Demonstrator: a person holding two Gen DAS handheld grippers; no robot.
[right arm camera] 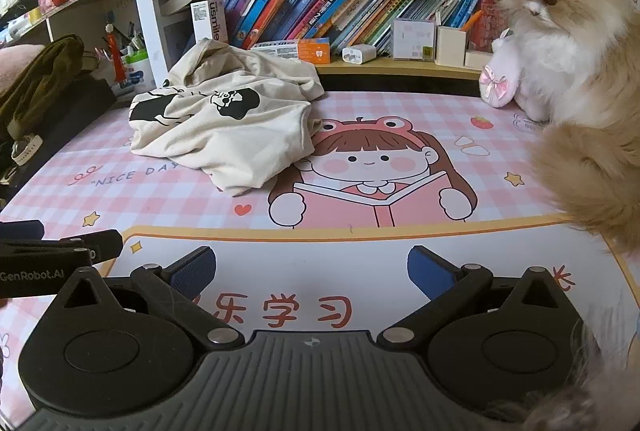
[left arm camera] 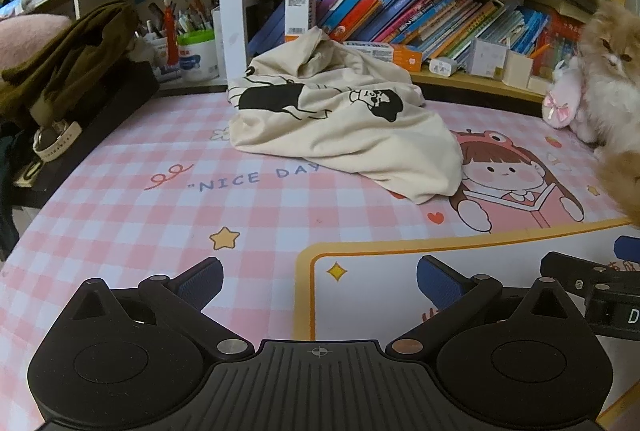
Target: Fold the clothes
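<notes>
Left wrist view: the left claw (left arm camera: 320, 285) fills the bottom of the frame, its blue-padded jaws spread as wide as they go with nothing between them, only bare pink checked mat (left arm camera: 168, 215) on the worktop beneath. The task's thing, a cream T-shirt (left arm camera: 344, 123) with a black print, lies crumpled in a heap in the upper middle of the frame, well apart from the claw and bunched against the bookshelf (left arm camera: 400, 11) behind it. Part of the right claw (left arm camera: 600, 283) pokes in at the lower right edge. A dark olive garment (left arm camera: 68, 51) is heaped at the left edge. The wide jaws suggest a reach for the shirt is not yet begun.

Right wrist view: the right claw (right arm camera: 312, 269) sits at the bottom, jaws likewise fully apart and empty, over the printed mat. The T-shirt rests at upper left of centre, partly covering the mat's cartoon girl (right arm camera: 368, 167). A fluffy cat (right arm camera: 568, 71) sits on the worktop at the right side, close to the claw's path, so it could get in the way of spreading the cloth flat.
</notes>
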